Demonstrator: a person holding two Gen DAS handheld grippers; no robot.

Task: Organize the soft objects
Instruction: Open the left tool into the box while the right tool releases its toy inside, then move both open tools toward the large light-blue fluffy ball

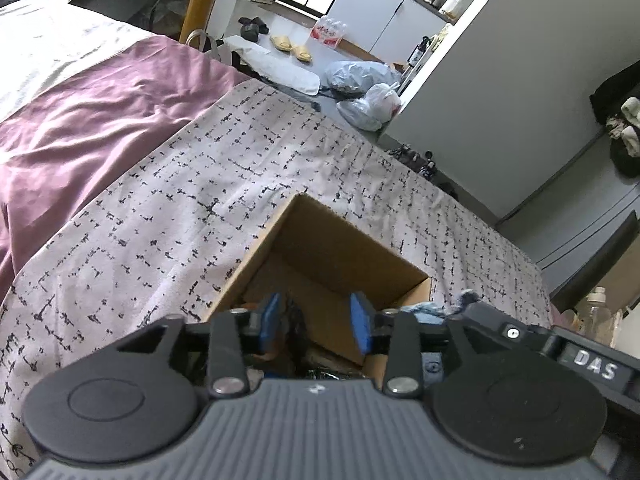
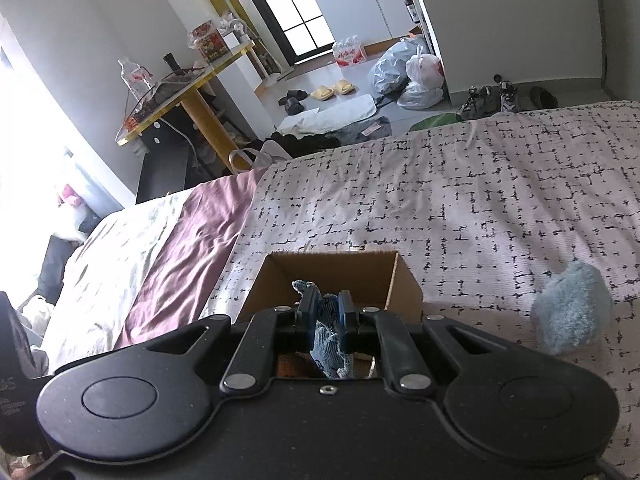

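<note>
A brown corrugated cardboard box (image 1: 320, 248), square-mouthed and open-topped, sits on a bedspread (image 1: 160, 200) of pale pinkish woven cloth printed with broken black dashes in a grid. In the upper left of the left wrist view a smooth, creased mauve sheet (image 1: 100, 100) lies over the bed.

The left gripper (image 1: 316, 322) tilts down over the near edge of the box, at lower centre of its view. Its blue pads (image 1: 362, 324) stand apart with nothing pressed between them; dark, indistinct cloth lies below them inside the box.

The right gripper (image 2: 326, 314) also points down toward the box (image 2: 332, 276) from the near side, at lower centre of its view. Its jaws are pinched tight on a grey-blue knitted cloth (image 2: 330, 344), which hangs limp below the pads and pokes up above them in a ragged tip over the box opening.

At the right edge of the right wrist view, a fluffy pale-blue plush thing (image 2: 572, 308), rounded and shaggy, rests on the bedspread, apart from the box.
</note>
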